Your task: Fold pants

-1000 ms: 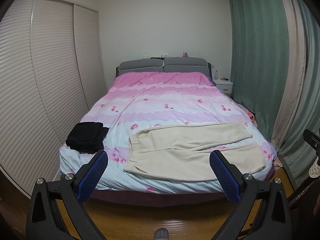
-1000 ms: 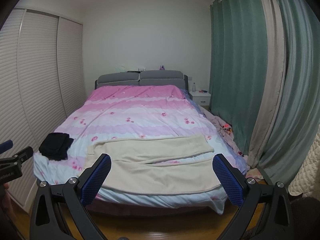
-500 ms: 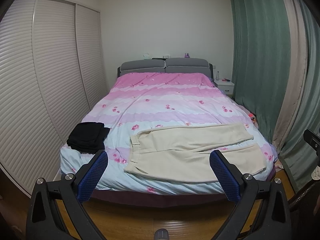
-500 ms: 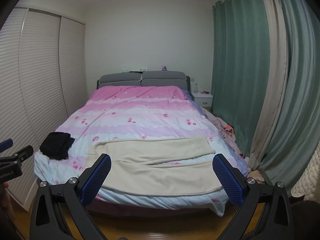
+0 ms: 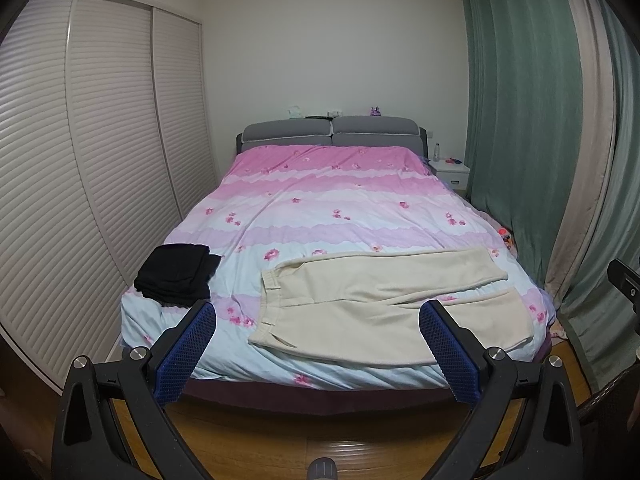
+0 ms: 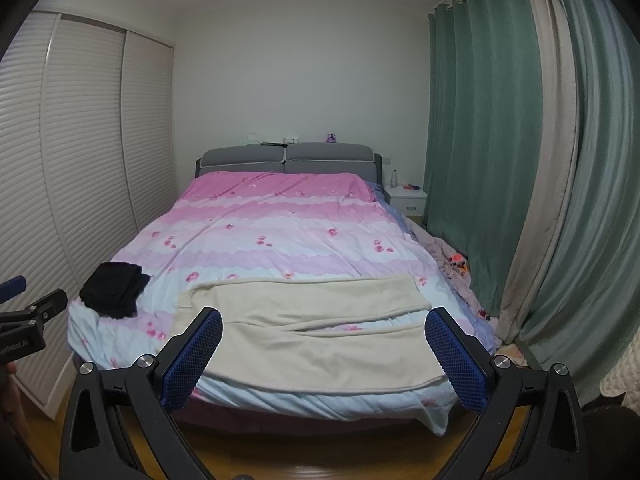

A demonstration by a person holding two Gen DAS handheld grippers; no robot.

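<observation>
Cream pants (image 5: 384, 304) (image 6: 320, 332) lie flat across the foot of the bed, waistband to the left, both legs running right with a small gap between them. My left gripper (image 5: 318, 322) hovers over the floor short of the bed's foot, open and empty. My right gripper (image 6: 324, 326) hangs a little further right, also back from the bed, open and empty. Neither touches the pants. The right gripper's body (image 5: 624, 284) shows at the right edge of the left wrist view, and the left gripper's body (image 6: 28, 320) at the left edge of the right wrist view.
A folded black garment (image 5: 176, 272) (image 6: 114, 290) sits on the bed's near left corner. The bed has a pink and white floral duvet (image 5: 328, 200). Louvred wardrobe doors (image 5: 80, 160) line the left wall, green curtains (image 5: 520, 120) the right. A white nightstand (image 5: 450, 170) stands by the headboard.
Both views have tilted slightly upward, so the bed sits lower in frame. The pants and black garment have not moved. Both grippers stay open.
</observation>
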